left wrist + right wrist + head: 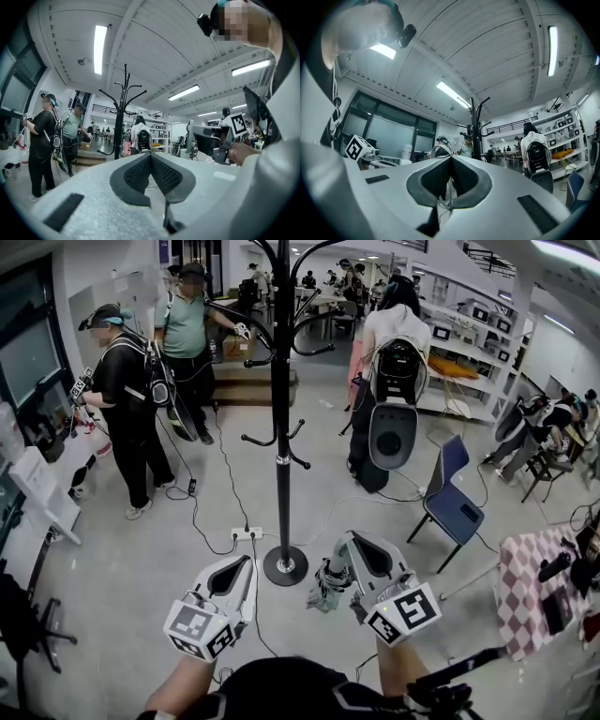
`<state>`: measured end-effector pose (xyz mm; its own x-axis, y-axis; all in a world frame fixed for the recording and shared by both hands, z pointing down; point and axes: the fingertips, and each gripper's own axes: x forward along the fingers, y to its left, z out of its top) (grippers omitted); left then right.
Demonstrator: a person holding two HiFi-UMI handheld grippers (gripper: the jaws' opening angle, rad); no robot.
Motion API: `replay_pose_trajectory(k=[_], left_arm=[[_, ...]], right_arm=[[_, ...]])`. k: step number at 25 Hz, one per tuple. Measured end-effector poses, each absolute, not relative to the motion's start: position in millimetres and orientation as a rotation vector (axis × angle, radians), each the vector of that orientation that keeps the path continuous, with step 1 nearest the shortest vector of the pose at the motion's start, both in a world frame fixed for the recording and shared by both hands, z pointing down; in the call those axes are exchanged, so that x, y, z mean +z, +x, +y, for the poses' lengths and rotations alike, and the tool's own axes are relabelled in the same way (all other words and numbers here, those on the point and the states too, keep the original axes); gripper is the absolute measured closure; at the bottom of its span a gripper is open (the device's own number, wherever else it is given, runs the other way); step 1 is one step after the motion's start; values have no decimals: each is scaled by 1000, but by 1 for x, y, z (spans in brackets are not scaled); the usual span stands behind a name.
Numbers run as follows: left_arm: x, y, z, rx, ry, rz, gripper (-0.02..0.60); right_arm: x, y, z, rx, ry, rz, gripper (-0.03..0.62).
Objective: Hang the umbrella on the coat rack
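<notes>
We hold the umbrella (pixel 325 592) from the right claw (pixel 344 544). It hangs as a short grey-green bundle just under that claw, on its inner side. In the right gripper view the jaws are pressed together with only a thin strap (pixel 445 202) pinched in the seam, so we judge the grip is on the umbrella's loop, not its body. The left claw (pixel 250 562) is closed too, with nothing between its jaws, and it touches nothing.

The coat rack (pixel 281 381) stands just ahead, between the two claws, with its base near the right claw's tip and slightly to that claw's left. The pole runs upright. The lower hooks (pixel 253 440) sit well above both claws, with more branching near the top. Both claws are about equally near, but only the right is loaded. As we read it, the coming move is a lift up and forward-left to bring the strap over a hook. The bundle seems to hang lengthwise downward, though it is too crumpled to be sure.
</notes>
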<state>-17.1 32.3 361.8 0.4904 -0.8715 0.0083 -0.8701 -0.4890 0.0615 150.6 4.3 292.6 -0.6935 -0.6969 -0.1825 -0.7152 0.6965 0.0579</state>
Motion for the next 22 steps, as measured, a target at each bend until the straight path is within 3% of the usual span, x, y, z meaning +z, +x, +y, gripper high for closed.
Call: replay_pose_trajectory(k=[9,22], left_arm=[[366,0,6,4,2648,-1574,572],[375,-31,-57,-31,2666,-1488,572]], right_arm=[[299,166,-27,170,-1134,2775,586],[313,141,-77,137,-1234,2764,586]])
